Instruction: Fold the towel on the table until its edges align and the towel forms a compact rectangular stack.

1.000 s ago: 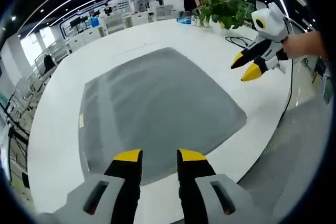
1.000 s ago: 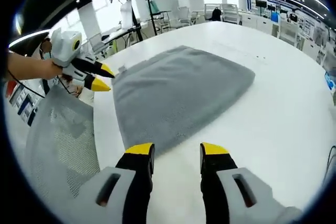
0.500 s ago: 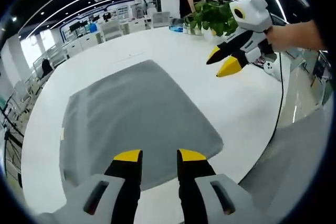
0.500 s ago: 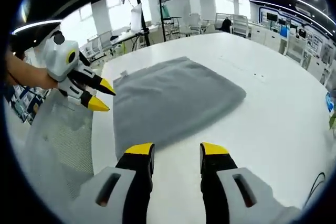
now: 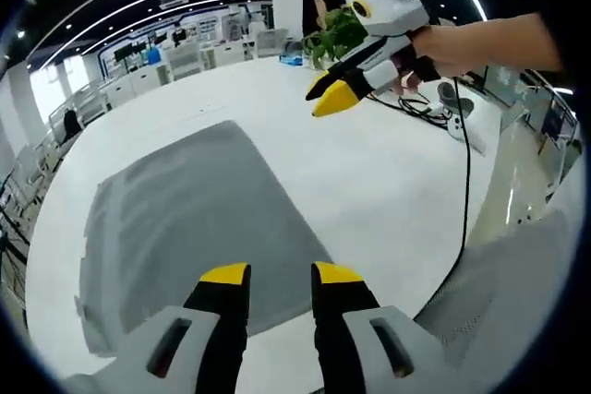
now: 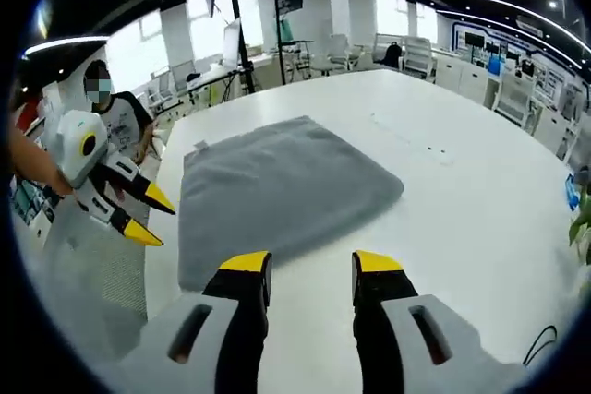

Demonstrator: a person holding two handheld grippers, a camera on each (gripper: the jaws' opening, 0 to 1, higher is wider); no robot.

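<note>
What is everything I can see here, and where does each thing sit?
towel: one, grey, spread flat on the table
table: one, white, large, under the towel
plant: one, green, at the table's far edge in the left gripper view
cable: one, black, trailing over the table's edge
left claw: one, black with yellow tips, open, above the towel's near edge
right claw: one, black with yellow tips, open, near the towel's edge
hand: one, holding the right claw

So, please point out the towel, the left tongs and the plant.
towel (image 6: 277, 186): right gripper view, middle of the grey cloth.
left tongs (image 5: 280, 275): left gripper view, between the yellow tips.
plant (image 5: 334, 32): left gripper view, its leaves.
</note>
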